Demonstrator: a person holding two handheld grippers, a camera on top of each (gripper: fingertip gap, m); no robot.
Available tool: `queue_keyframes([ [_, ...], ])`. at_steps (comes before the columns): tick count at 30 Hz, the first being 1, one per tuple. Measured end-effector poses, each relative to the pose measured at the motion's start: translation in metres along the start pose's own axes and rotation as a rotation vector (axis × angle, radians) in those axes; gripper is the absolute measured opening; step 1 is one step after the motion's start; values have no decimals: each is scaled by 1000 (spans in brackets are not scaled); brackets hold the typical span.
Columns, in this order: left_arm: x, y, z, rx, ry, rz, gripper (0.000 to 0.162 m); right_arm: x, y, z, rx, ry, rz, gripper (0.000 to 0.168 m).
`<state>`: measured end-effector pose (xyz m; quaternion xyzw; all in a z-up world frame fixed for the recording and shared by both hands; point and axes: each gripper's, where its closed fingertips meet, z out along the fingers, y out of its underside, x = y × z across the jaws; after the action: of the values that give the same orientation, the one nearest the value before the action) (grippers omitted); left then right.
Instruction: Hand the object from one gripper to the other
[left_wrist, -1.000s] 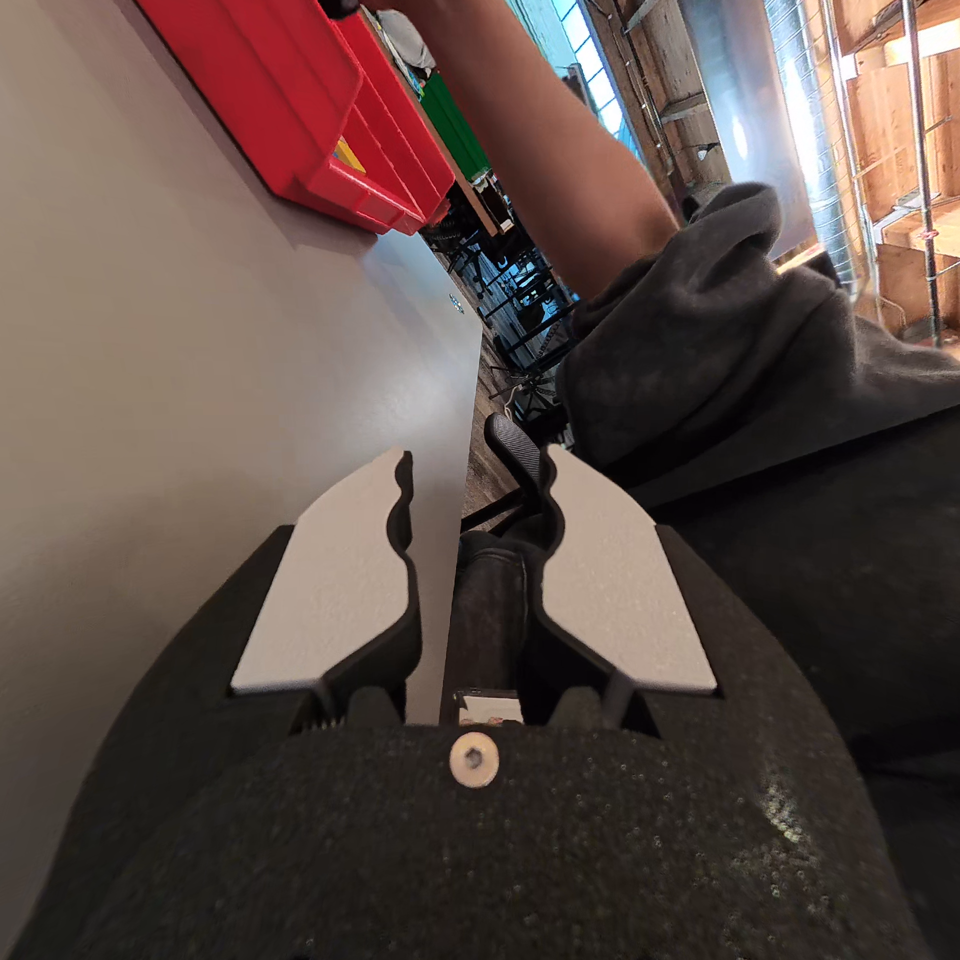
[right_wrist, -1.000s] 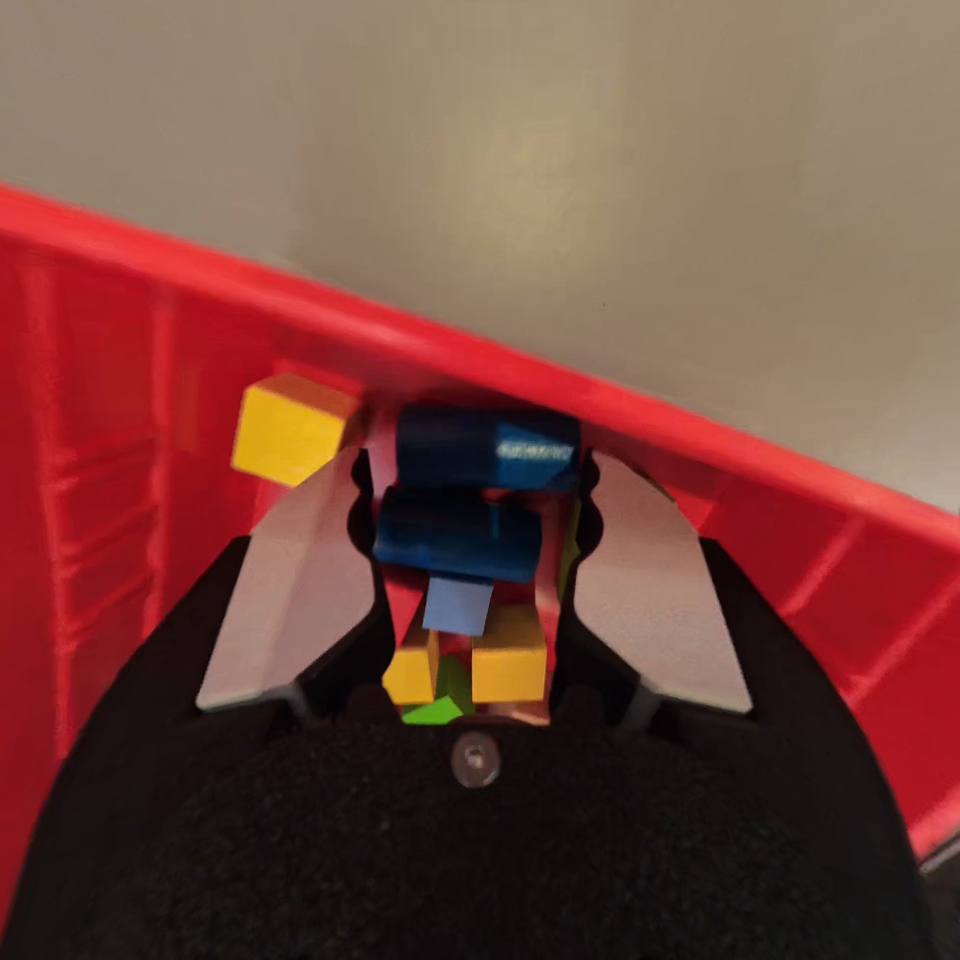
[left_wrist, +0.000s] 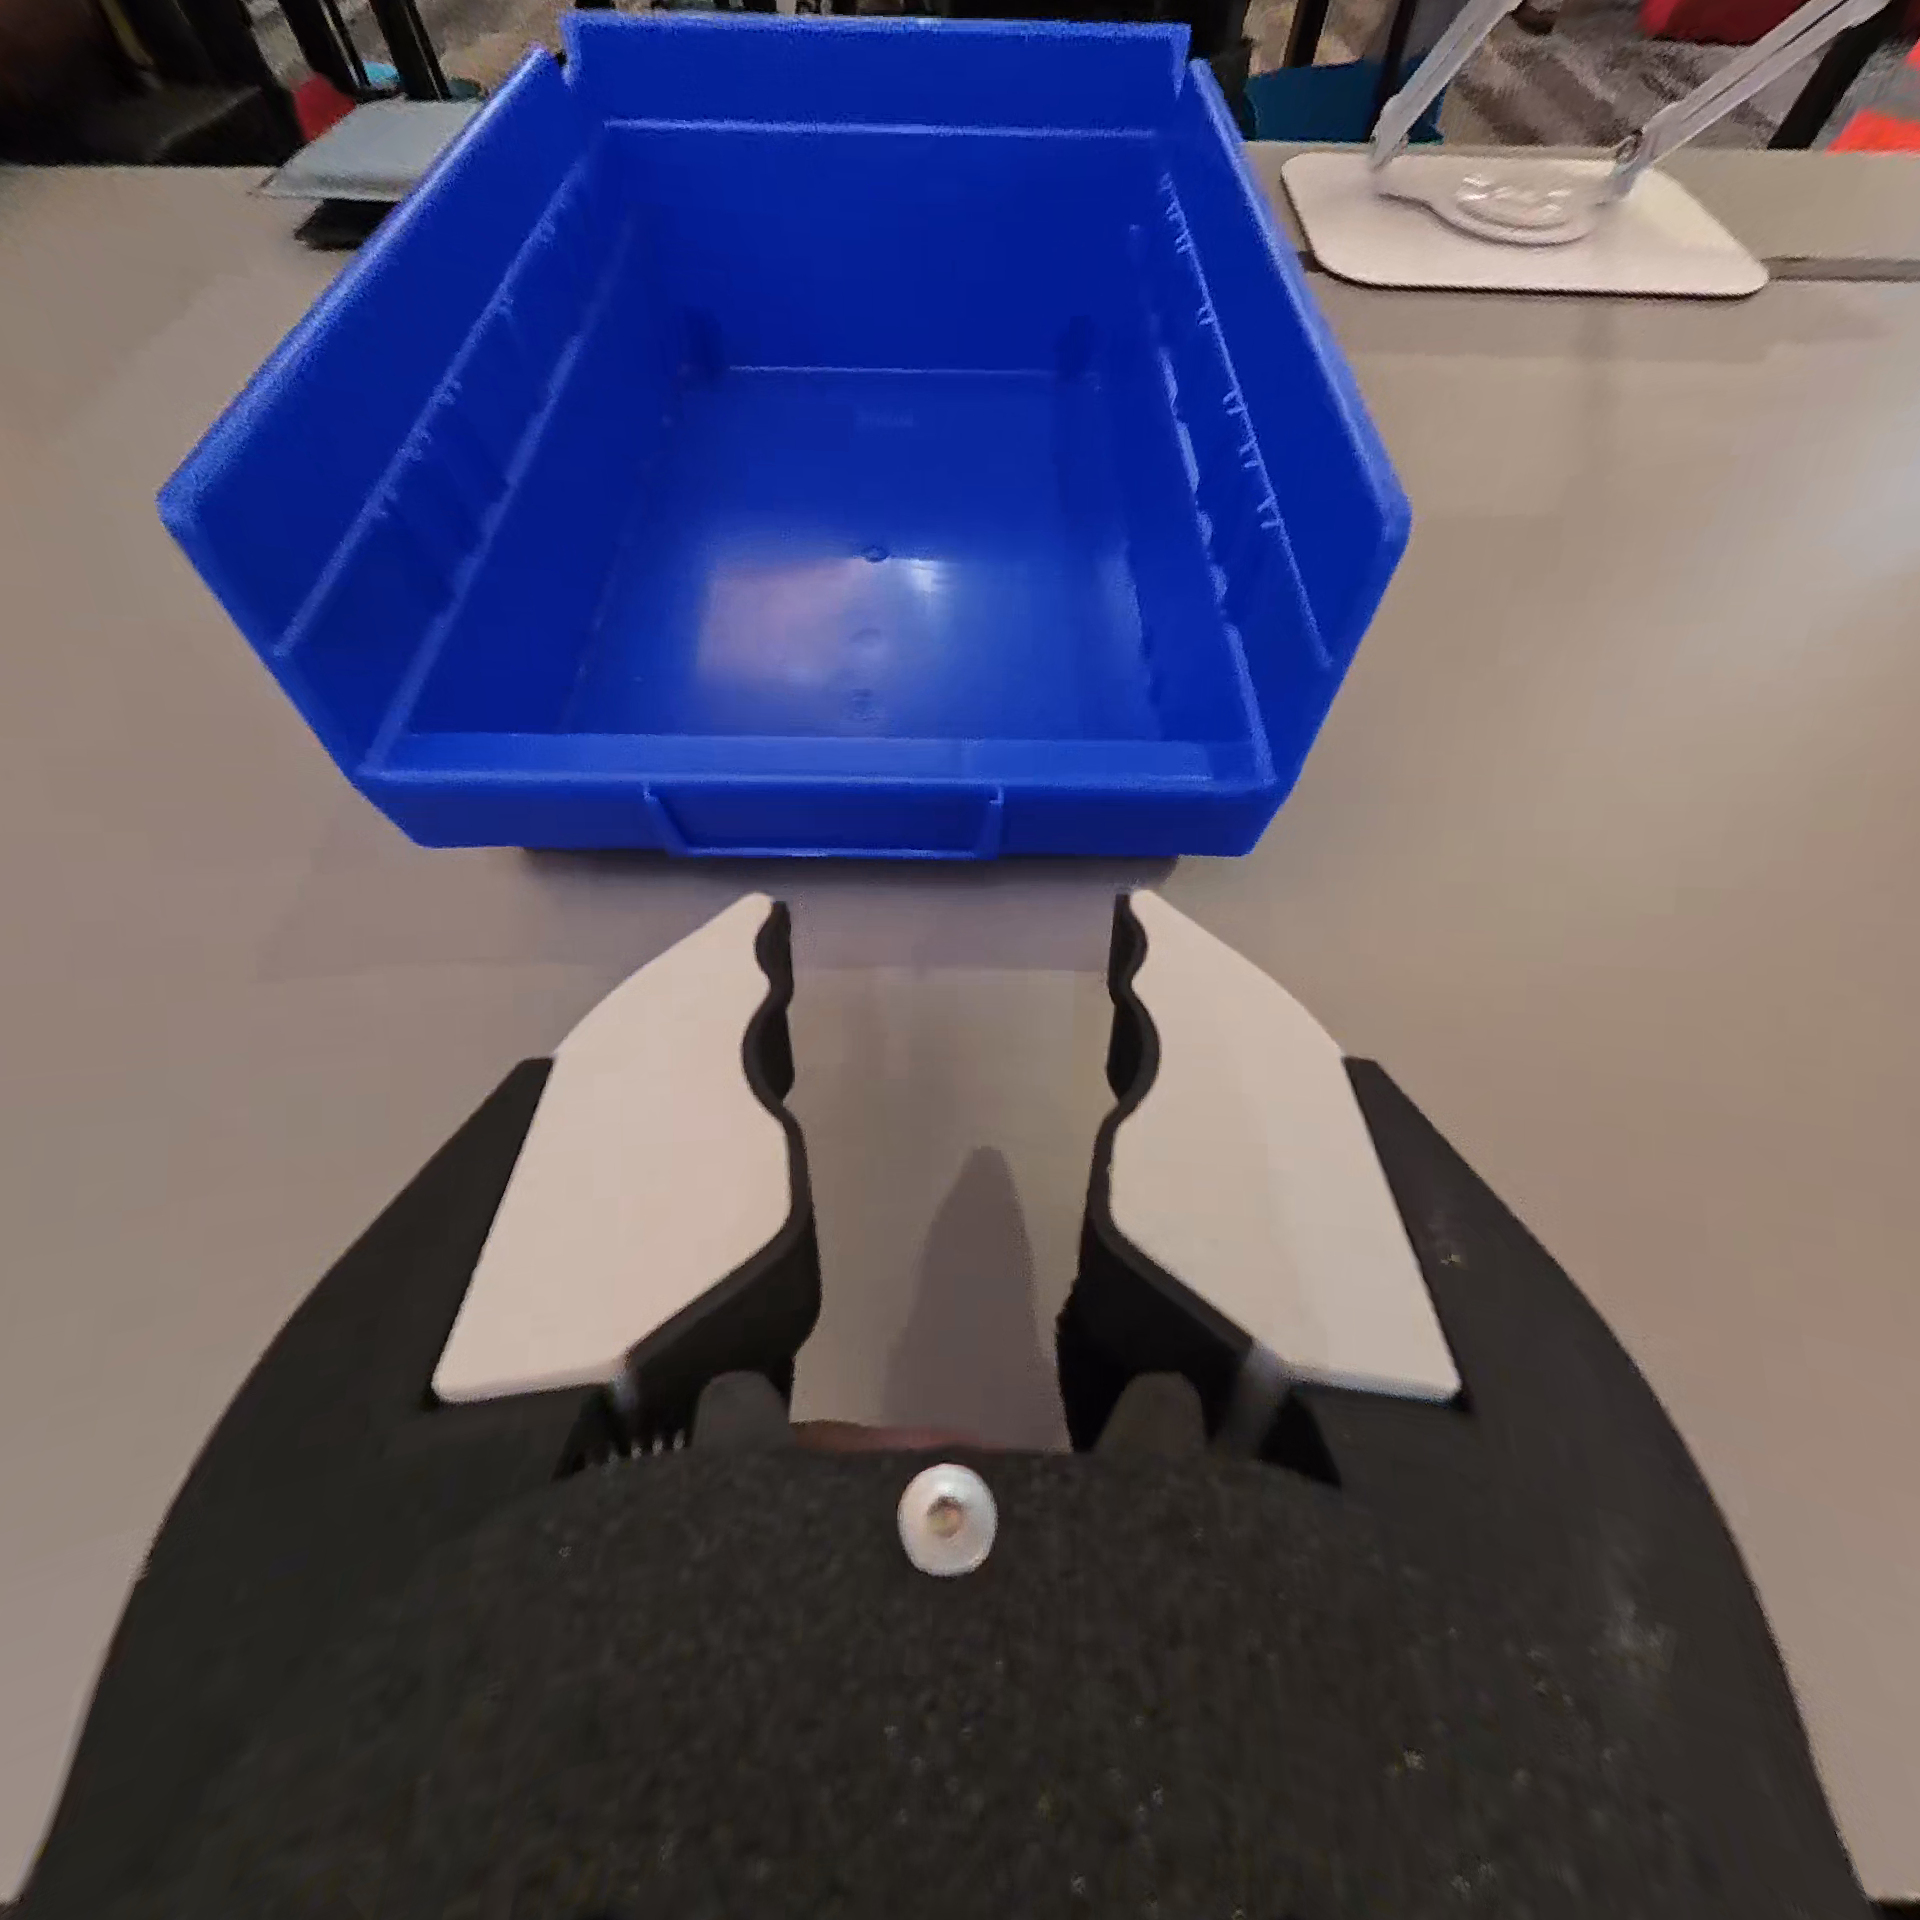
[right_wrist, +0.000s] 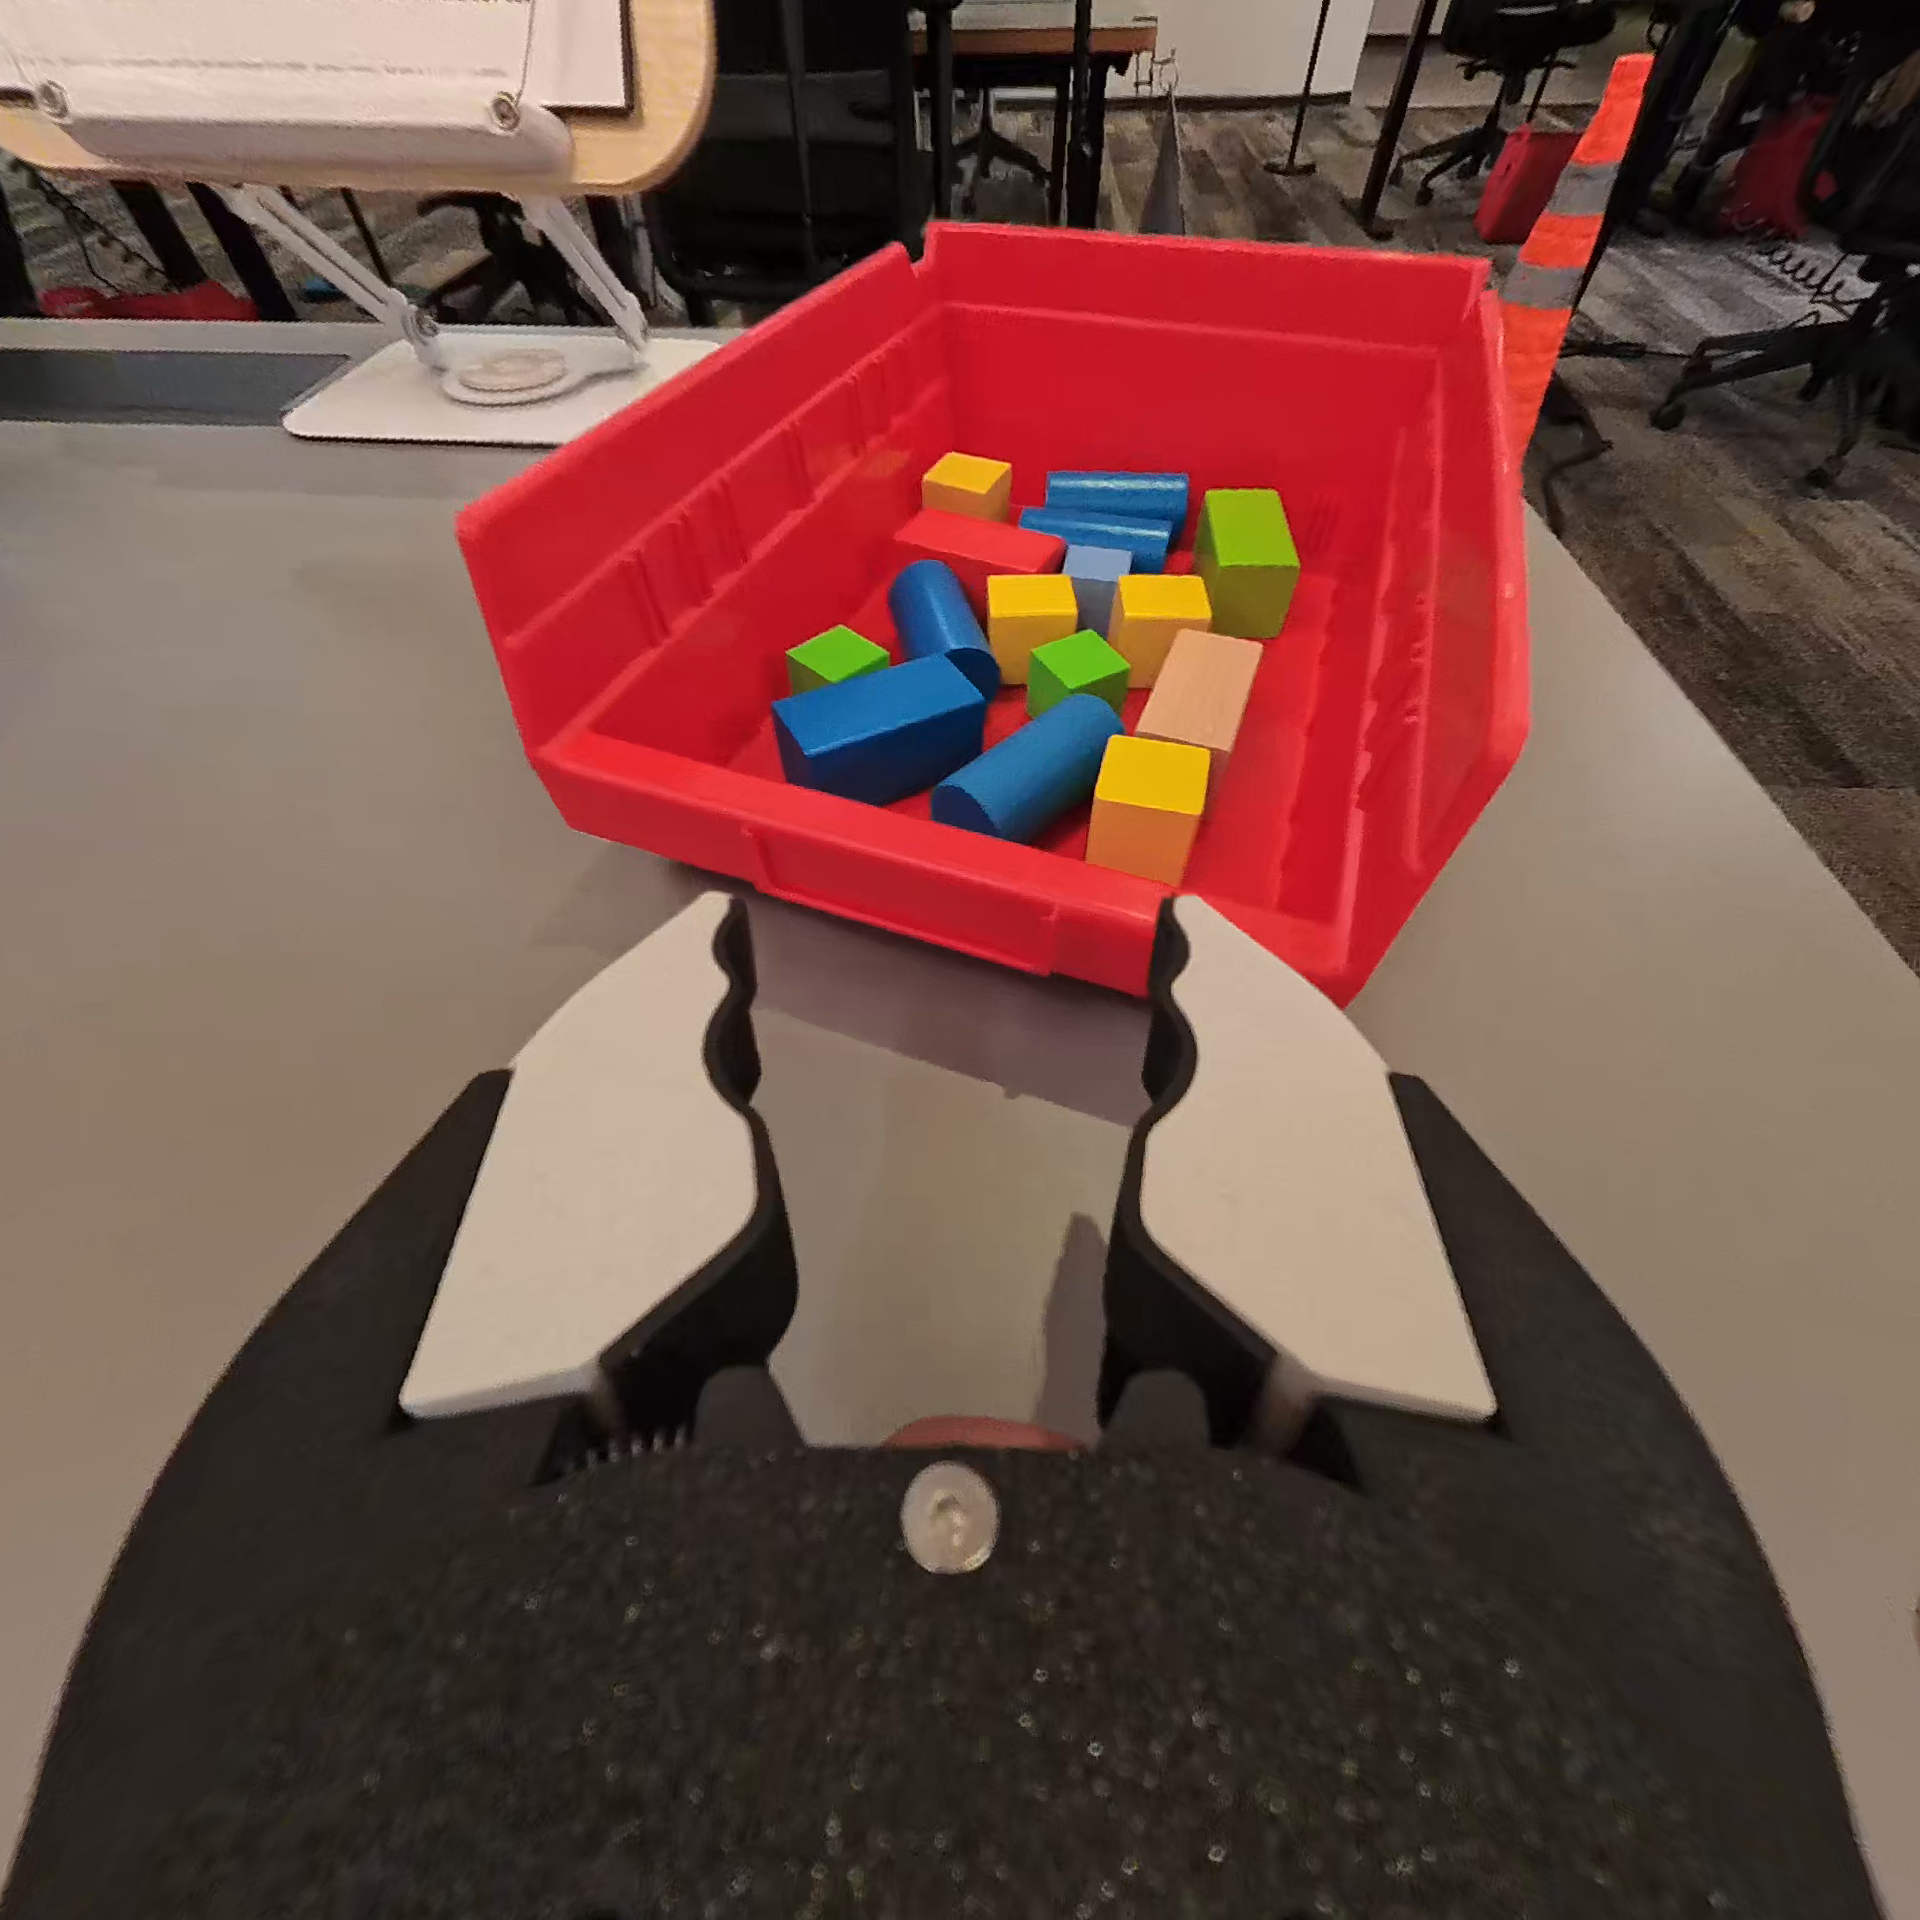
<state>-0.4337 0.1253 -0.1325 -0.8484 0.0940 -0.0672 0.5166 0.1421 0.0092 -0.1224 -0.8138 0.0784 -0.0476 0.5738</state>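
A grey table (left_wrist: 208, 935) fills most of both views. In the left wrist view, a blue bin (left_wrist: 499, 436) takes up the upper centre of the frame, its low front wall facing the camera and its floor bare. In the right wrist view, a red bin (right_wrist: 1392, 644) of the same shape sits in the upper centre and right, turned slightly so its front lip runs down toward the lower right.

The left gripper (left_wrist: 948, 914) occupies the lower half of its frame, jaws spread wide with only table between them, holding nothing, the tips just short of the blue bin's front wall. The right gripper (right_wrist: 951, 920) likewise fills the lower half of its frame, jaws wide apart and empty; its right fingertip overlaps the red bin's front lip in the picture, though I cannot tell whether they touch.

A white stand base (left_wrist: 1538, 223) lies in the upper right of the left view; in the right view it shows in the upper left.

The wooden blocks (right_wrist: 1039, 644) lie heaped in the red bin, centre of the right view: blue cylinders and a blue wedge, yellow and green cubes, a plain wood piece, a red one.
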Motion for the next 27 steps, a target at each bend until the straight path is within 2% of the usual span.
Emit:
queue_keyframes([
  [3,-1,3,-1,-14,15,-39,57,1,6,6,-18,-9,21,73],
  [11,-1,3,-1,-22,0,-10,57,-6,4,4,5,-5,-38,72],
  [22,-1,0,-1,3,-49,22,52,-1,6,6,-3,-7,-10,71],
  [25,19,-15,-9,88,-11,65,55,2,4,4,9,24,-30,71],
  [27,55,-24,-13,138,74,103,61,5,0,1,27,42,-44,71],
])
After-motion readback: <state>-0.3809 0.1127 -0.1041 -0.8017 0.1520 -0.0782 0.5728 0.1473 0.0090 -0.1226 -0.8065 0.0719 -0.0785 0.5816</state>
